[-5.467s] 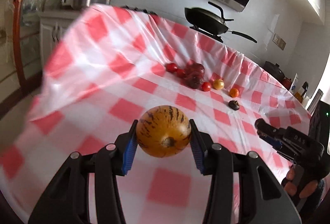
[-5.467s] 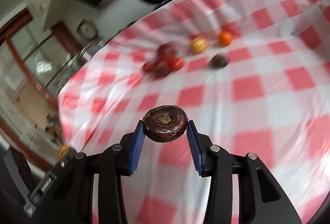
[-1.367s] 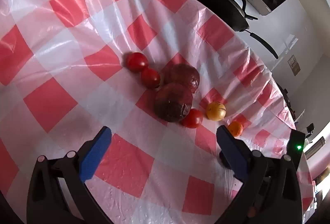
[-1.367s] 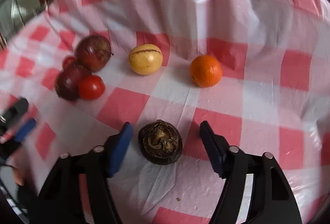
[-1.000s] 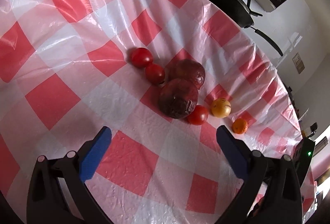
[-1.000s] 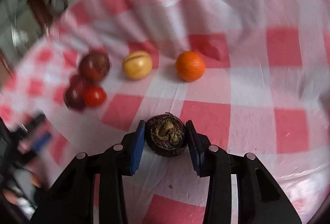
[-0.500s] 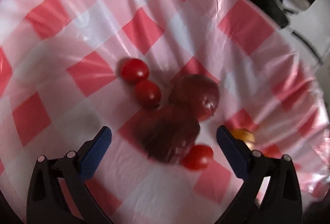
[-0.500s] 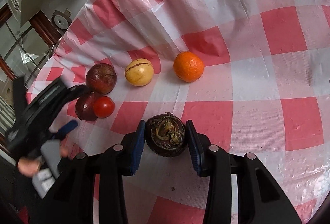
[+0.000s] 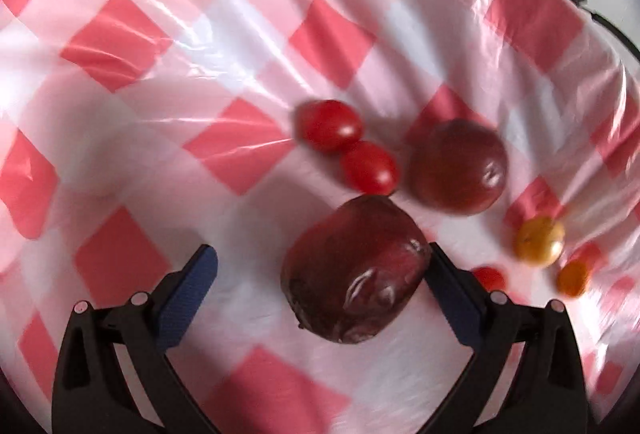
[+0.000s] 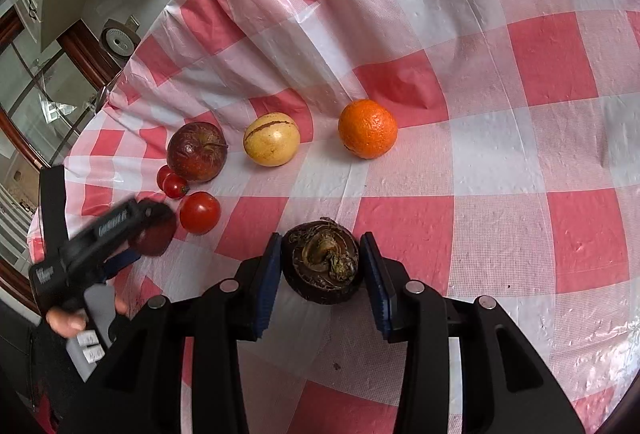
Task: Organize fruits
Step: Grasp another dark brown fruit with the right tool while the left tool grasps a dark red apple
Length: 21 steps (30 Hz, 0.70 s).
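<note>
Risk lies with the left tongs [image 9: 320, 274], gaping around the dark red fruit [image 9: 354, 270], nudging the neighbouring tomato [image 9: 370, 167], while the right tongs [image 10: 322, 266] clamp the brown root [image 10: 323, 261].

On the table [image 10: 500, 162], seen from the right wrist, three fruits lie in a row at the back: an apple [image 10: 197, 151] at left, a melon [image 10: 272, 145] in the middle, an orange [image 10: 367, 128] at right. Two small tomatoes [image 10: 173, 183] touch the apple's near side, and a larger tomato [image 10: 199, 212] lies just before them. A mangosteen [image 10: 323, 261] sits nearest, between the pads of the right hand-held gripper [image 10: 323, 266]. To its left, the left hand-held gripper [image 9: 320, 282] straddles another mangosteen [image 9: 354, 270], which lies just beside the larger tomato.
</note>
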Tool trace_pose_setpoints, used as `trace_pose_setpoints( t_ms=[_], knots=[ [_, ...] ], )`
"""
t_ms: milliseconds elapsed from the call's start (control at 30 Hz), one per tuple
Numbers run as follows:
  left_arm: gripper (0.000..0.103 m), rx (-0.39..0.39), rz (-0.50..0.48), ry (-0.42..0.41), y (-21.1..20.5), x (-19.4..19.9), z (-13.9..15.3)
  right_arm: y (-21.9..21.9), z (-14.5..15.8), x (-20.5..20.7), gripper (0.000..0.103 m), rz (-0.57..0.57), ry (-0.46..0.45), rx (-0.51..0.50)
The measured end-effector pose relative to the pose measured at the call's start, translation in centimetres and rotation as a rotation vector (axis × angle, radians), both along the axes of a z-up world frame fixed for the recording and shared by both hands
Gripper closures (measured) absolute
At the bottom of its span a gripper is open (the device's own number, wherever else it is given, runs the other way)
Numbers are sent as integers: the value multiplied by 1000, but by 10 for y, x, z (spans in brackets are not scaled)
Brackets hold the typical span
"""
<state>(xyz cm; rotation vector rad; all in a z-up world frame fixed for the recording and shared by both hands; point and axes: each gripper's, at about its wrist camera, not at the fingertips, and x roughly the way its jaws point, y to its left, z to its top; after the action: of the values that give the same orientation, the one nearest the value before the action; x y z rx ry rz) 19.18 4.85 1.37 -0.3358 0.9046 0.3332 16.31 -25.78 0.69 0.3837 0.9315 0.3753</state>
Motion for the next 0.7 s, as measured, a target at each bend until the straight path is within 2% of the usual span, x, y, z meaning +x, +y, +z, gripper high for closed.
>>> trace_pose_setpoints(
  t_ms=[100, 233, 467, 533, 567, 600, 633, 700],
  knots=[
    [1, 9, -29, -1, 4, 1, -2, 0, 0, 0, 63, 0, 0, 0],
    [1, 47, -15, 32, 0, 8, -4, 0, 0, 0, 63, 0, 0, 0],
    [1, 88, 107, 67, -12, 29, -5, 0, 0, 0, 63, 1, 0, -1],
    [3, 110, 117, 83, -13, 36, -6, 0, 0, 0, 63, 1, 0, -1],
    [9, 121, 110, 80, -15, 37, -7, 0, 0, 0, 63, 1, 0, -1],
    [30, 138, 92, 68, -18, 38, -5, 0, 0, 0, 63, 1, 0, 0],
    [43, 169, 62, 54, -26, 36, -3, 0, 0, 0, 63, 1, 0, 0],
    [43, 171, 16, 47, -36, 31, -1, 0, 0, 0, 63, 1, 1, 0]
  ],
)
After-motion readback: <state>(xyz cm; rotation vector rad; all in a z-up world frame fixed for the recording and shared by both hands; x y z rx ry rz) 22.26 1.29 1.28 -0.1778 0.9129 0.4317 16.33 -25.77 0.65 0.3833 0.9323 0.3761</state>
